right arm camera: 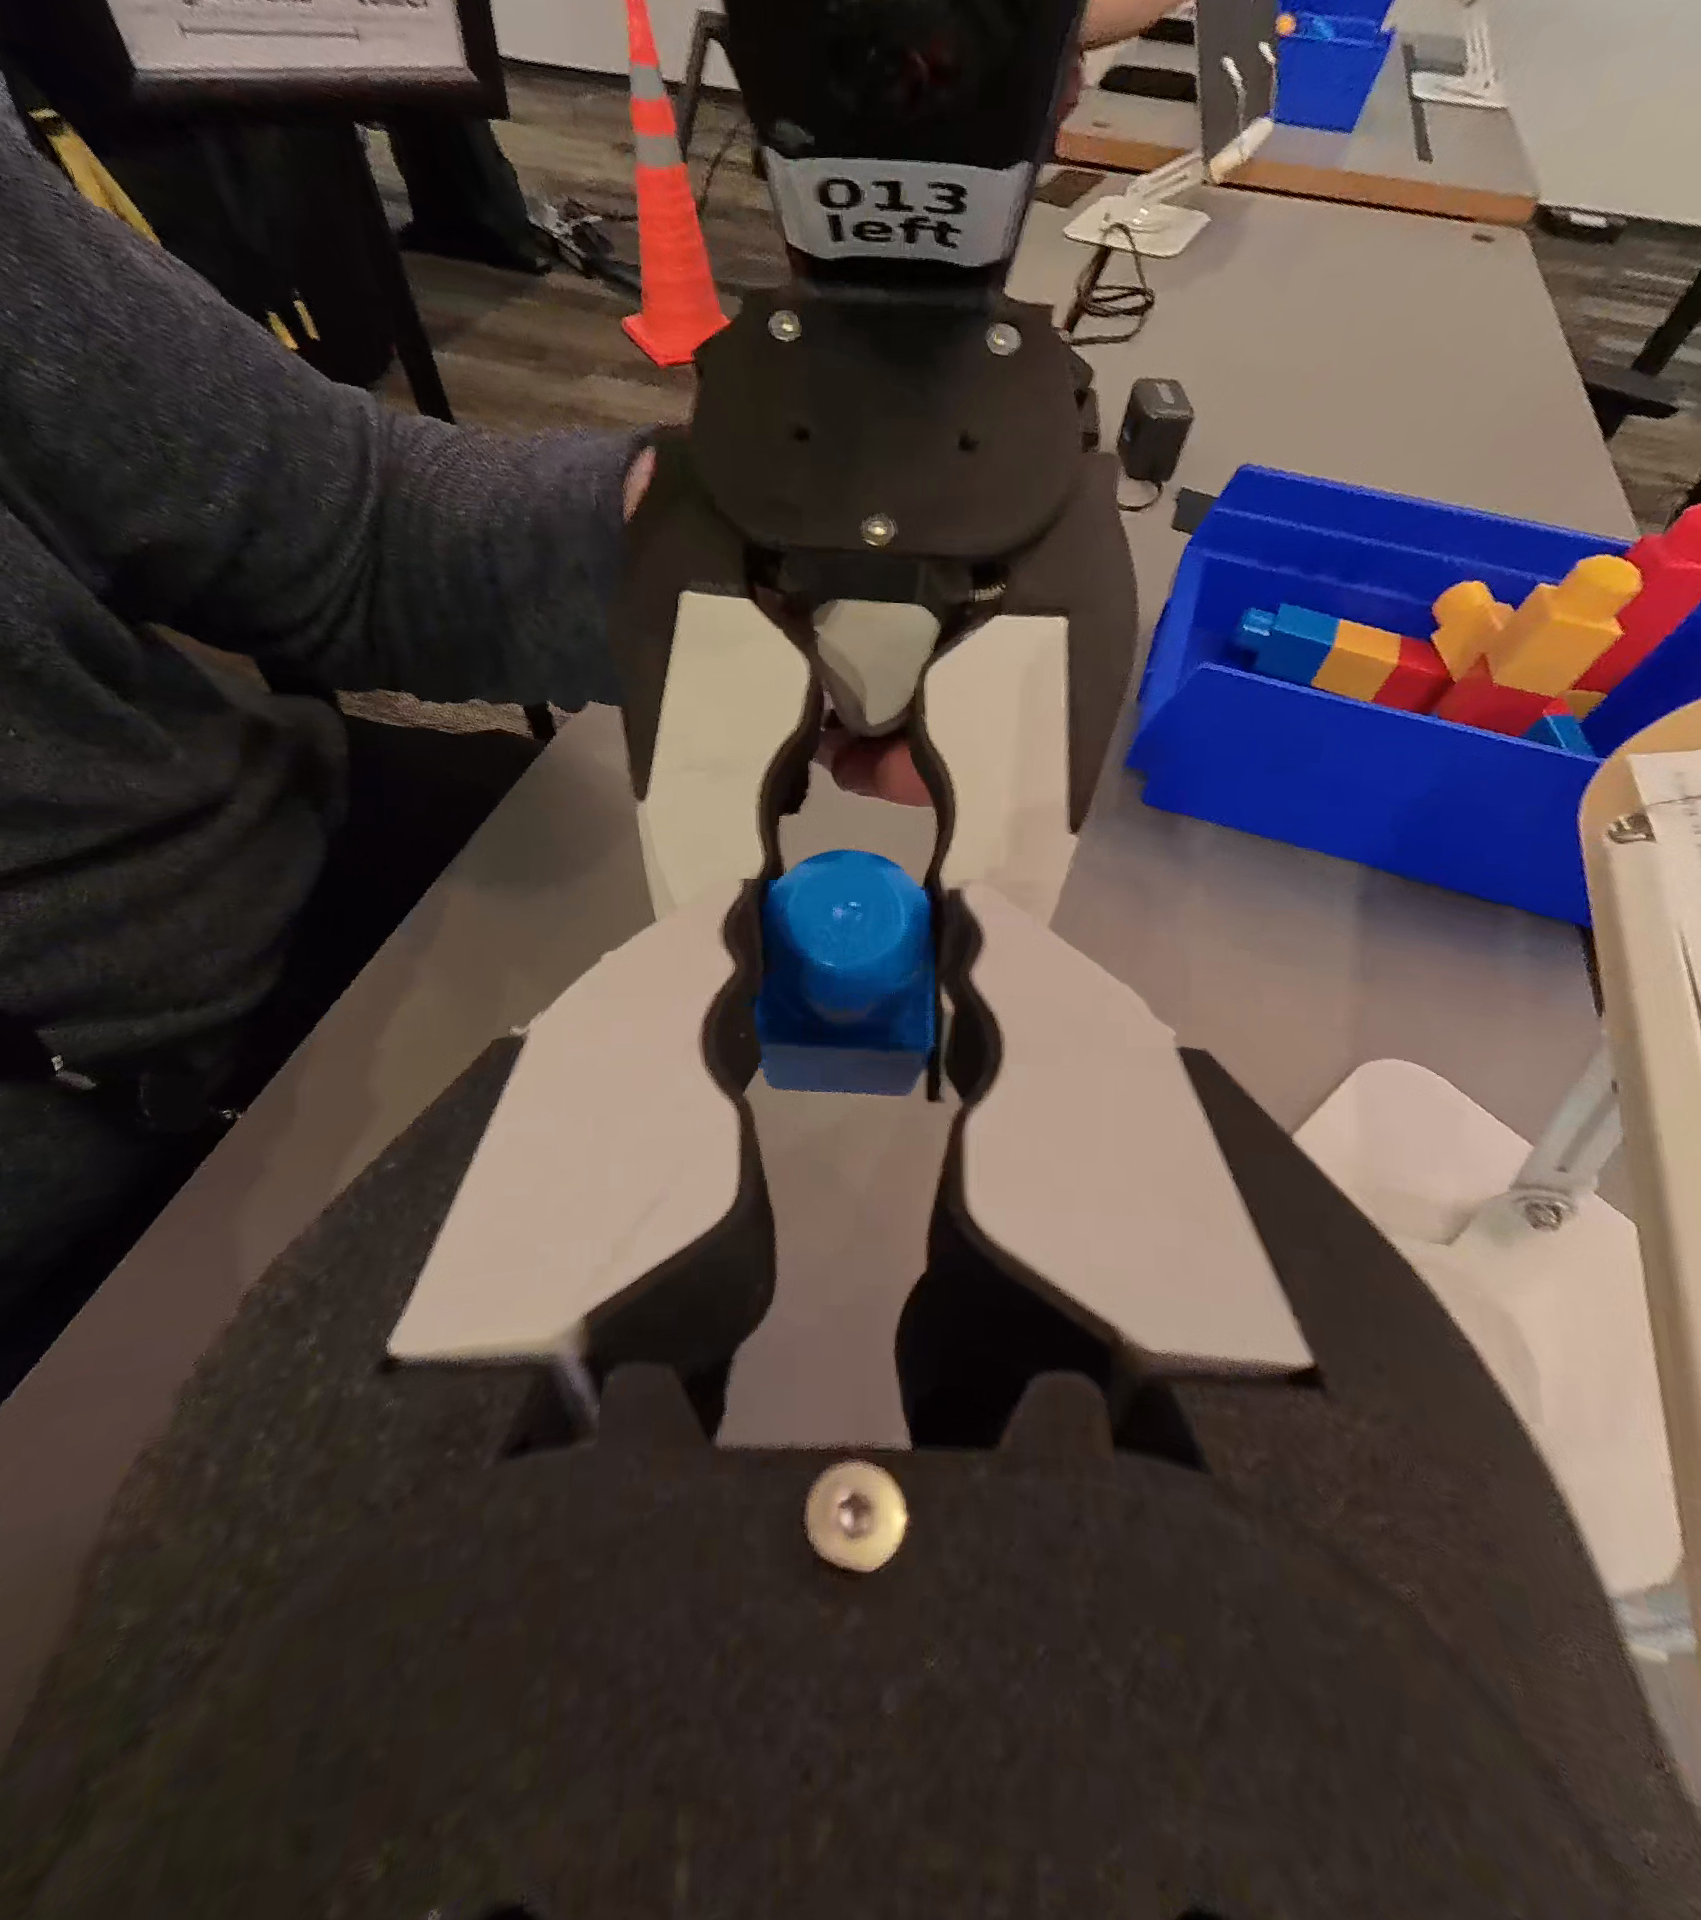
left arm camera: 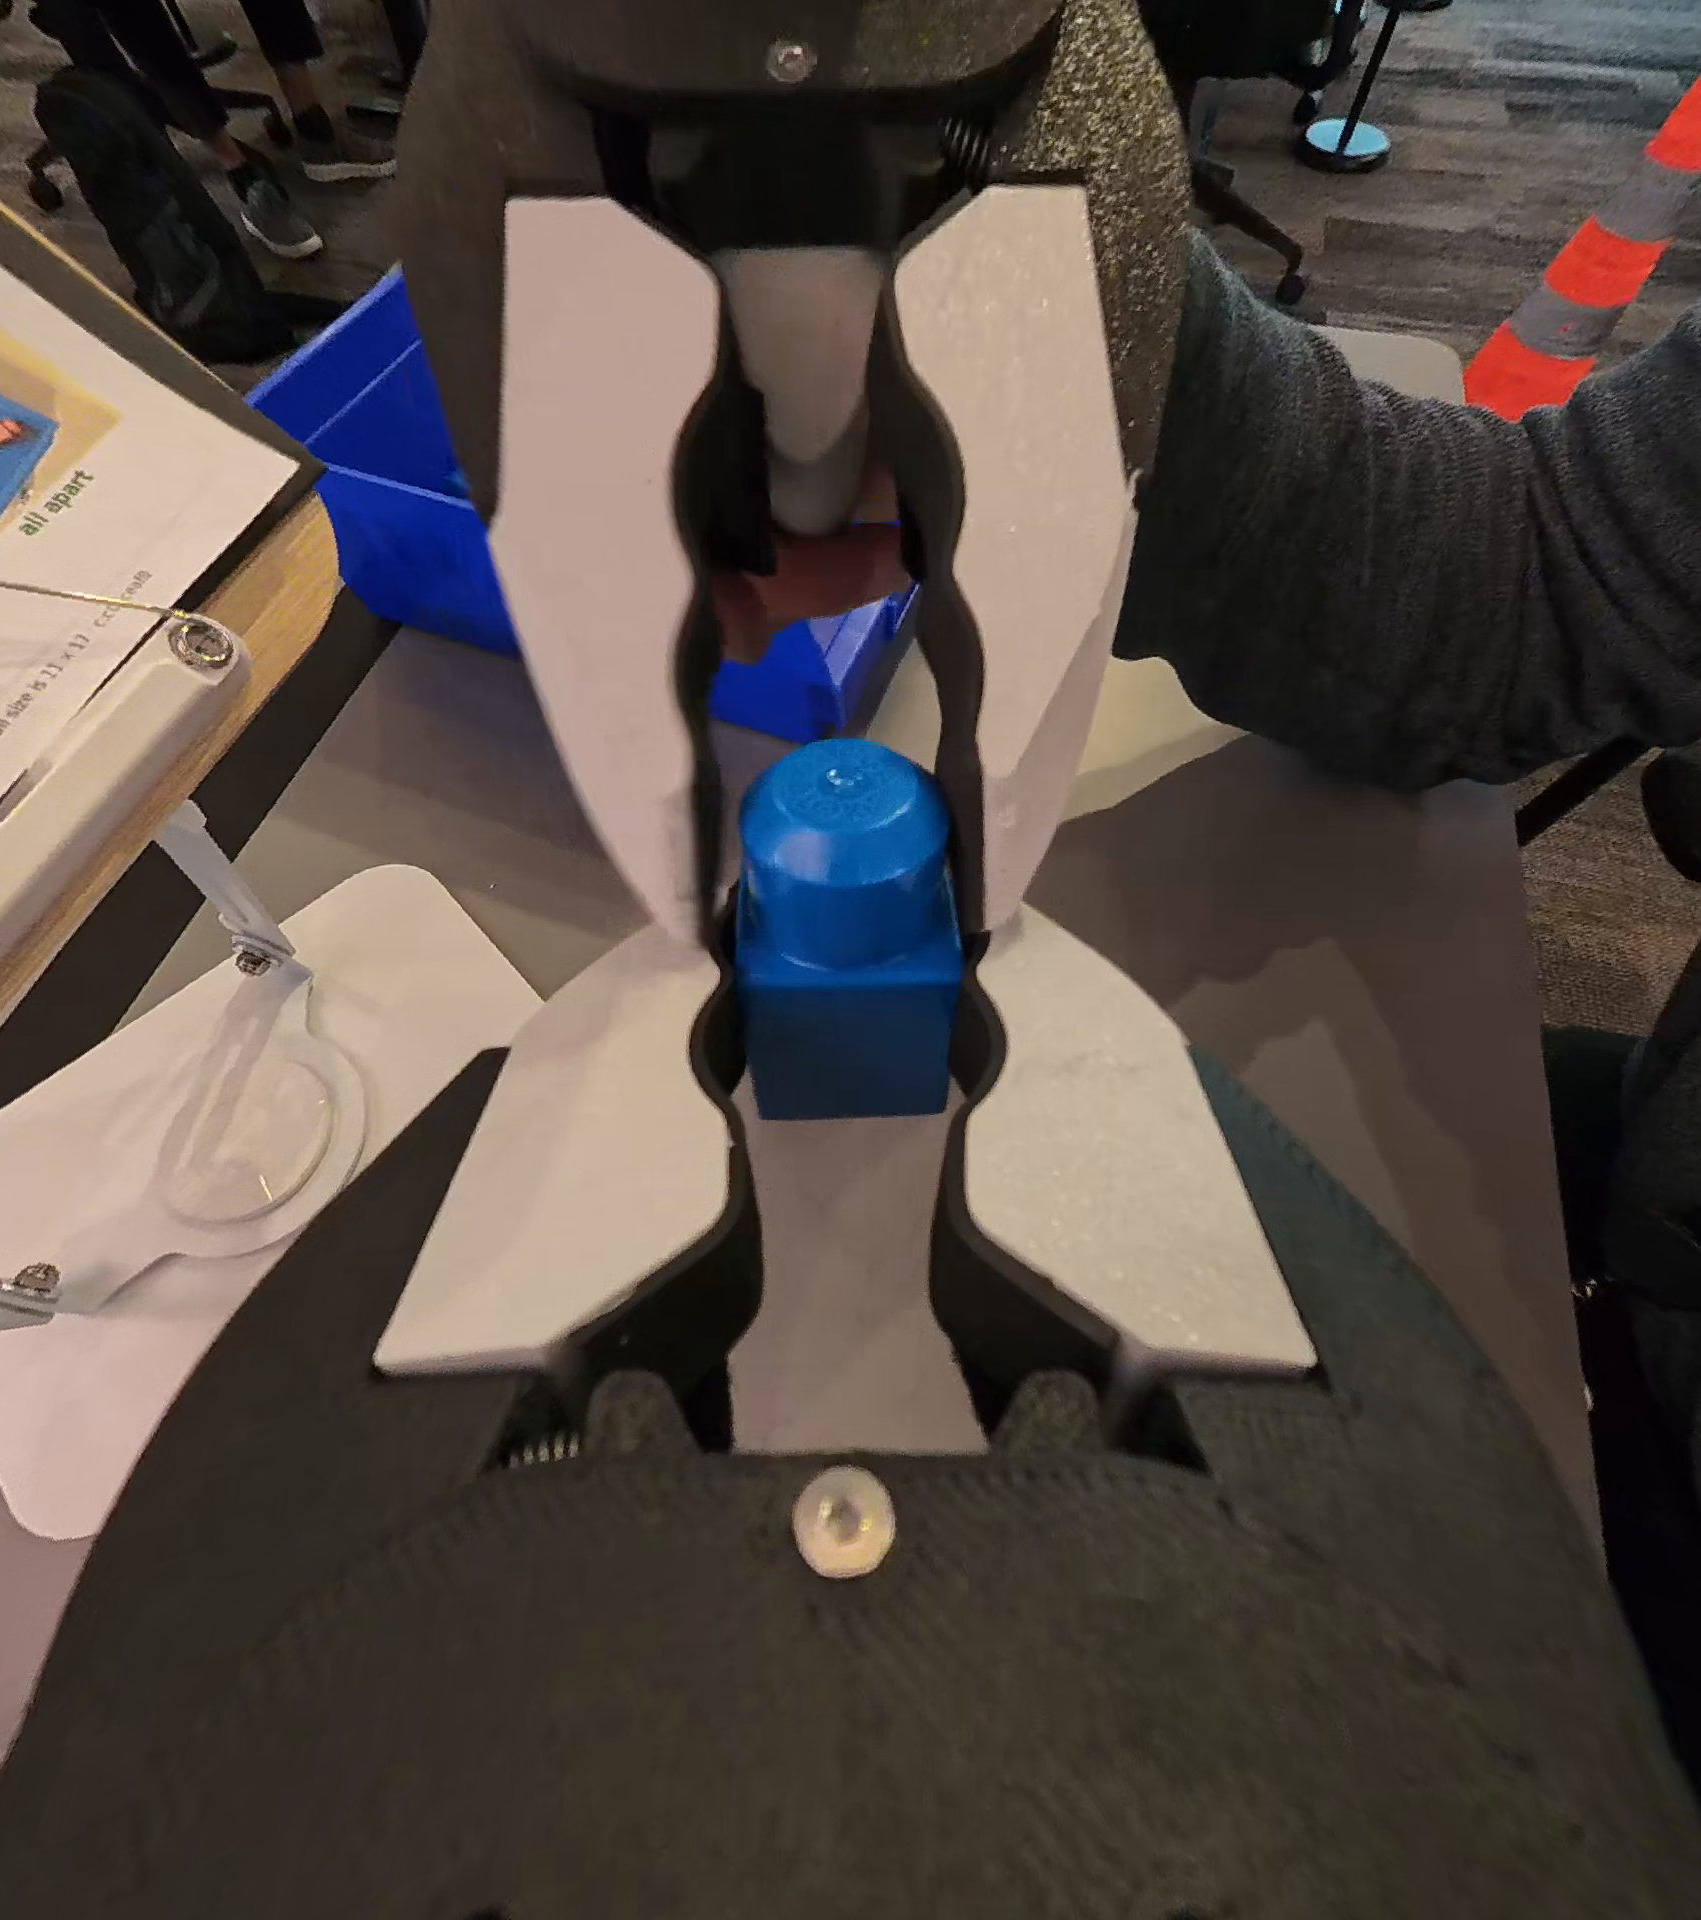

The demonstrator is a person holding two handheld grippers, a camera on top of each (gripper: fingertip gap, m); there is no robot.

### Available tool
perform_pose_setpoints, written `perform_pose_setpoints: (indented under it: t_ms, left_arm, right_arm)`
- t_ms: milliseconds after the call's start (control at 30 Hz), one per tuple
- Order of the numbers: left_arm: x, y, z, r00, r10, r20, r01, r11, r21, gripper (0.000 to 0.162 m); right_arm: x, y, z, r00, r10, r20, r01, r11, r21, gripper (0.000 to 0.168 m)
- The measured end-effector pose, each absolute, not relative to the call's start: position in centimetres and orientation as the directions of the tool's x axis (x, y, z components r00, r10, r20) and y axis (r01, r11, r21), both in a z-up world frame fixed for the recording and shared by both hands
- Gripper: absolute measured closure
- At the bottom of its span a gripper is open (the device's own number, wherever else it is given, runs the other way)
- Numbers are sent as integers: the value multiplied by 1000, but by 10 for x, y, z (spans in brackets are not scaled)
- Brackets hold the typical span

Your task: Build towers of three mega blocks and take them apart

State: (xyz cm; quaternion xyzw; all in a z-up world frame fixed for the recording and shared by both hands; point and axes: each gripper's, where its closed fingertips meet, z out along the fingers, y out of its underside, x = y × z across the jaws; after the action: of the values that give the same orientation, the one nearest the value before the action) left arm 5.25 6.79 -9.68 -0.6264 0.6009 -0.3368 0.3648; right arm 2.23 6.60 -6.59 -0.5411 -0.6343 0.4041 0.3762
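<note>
Grey table [right arm camera: 1345, 343], blue bin [right arm camera: 1365, 790] w/ stacked blocks [right arm camera: 1511, 644]

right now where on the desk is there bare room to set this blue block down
Free: grey desk beyond the blue bin, up to the black adapter, and the strip beneath both tongs, left and right, which grip the blue block. Crowded: the bin, full of blocks, and the clipboard stand's white base.

The grey tabletop [right arm camera: 1345, 343] carries a blue bin [right arm camera: 1365, 790] loaded with red, yellow and blue blocks [right arm camera: 1511, 644]. A black power adapter [right arm camera: 1152, 426] lies behind the bin, and a white stand base [left arm camera: 202, 1143] rests near the tabletop's front edge.
</note>
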Motion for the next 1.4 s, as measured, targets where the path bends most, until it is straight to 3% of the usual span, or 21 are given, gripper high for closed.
perform_pose_setpoints:
  t_ms: [267, 433, 700, 867, 933, 1067, 1400]
  left_arm:
    - [54, 69, -88, 45, -999, -2, -459, -18, -888, 126]
    - [45, 80, -91, 103, -995, -11, -465, -38, -885, 121]
    - [27, 90, -100, 177, -984, -13, -468, -72, -881, 161]
    - [27, 94, -99, 199, -980, -11, -456, -83, -886, 162]
    - [28, 94, -98, 199, -980, -13, -453, -81, -888, 162]
    - [30, 93, -99, 197, -980, -14, -461, -81, -884, 162]
    - [-13, 108, -104, 313, -948, -65, -503, -108, -858, 161]
  right_arm:
    - [21, 66, -56, -122, 992, 39, 351, 80, -933, 139]
    - [47, 84, -32, -15, 998, 57, 267, 59, -962, 139]
    - [186, 169, -46, 496, 867, 52, 332, -134, -934, 139]
    - [283, 197, -79, 739, 674, -5, 307, -343, -888, 139]
    - [312, 203, -97, 806, 589, -48, 271, -441, -856, 127]
    - [338, 207, -104, 858, 509, -68, 219, -482, -848, 121]
    - [298, 204, -86, 797, 604, -26, 280, -408, -869, 125]
